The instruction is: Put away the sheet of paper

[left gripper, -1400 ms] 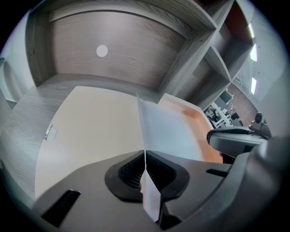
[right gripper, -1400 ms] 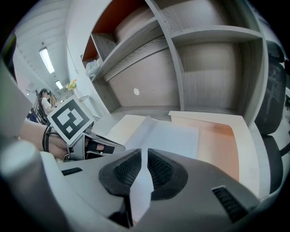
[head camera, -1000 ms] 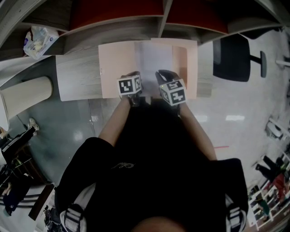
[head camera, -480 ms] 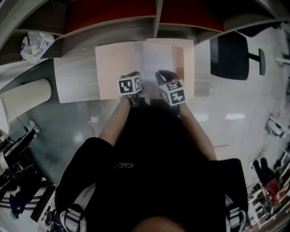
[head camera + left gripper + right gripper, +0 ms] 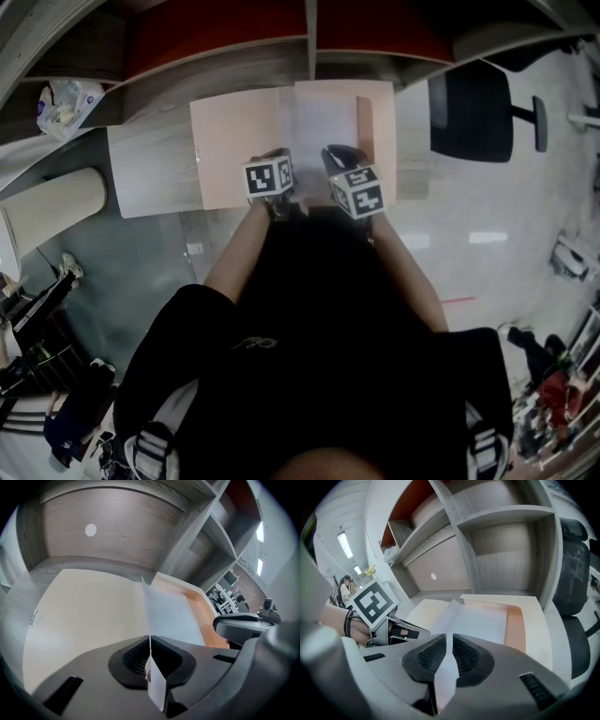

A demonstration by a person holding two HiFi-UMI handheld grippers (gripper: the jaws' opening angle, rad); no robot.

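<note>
A white sheet of paper [image 5: 317, 122] hangs over the open pale-orange folder [image 5: 234, 150] on the grey wooden desk. My left gripper [image 5: 277, 167] is shut on the sheet's near left edge, and my right gripper [image 5: 336, 161] is shut on its near right edge. In the left gripper view the sheet [image 5: 168, 616] runs edge-on from between the jaws [image 5: 150, 660] out over the folder [image 5: 84, 616]. In the right gripper view the paper [image 5: 476, 620] spreads forward from the jaws [image 5: 449, 656] above the folder's orange pocket side [image 5: 529, 625].
Shelf compartments [image 5: 309, 42] with a divider stand right behind the folder. A black office chair [image 5: 473, 117] is to the right of the desk. A crumpled plastic bag [image 5: 61, 103] and a pale roll [image 5: 52, 202] lie at the left.
The folder and desk have slid slightly left in the head view; both grippers keep the same hold on the sheet.
</note>
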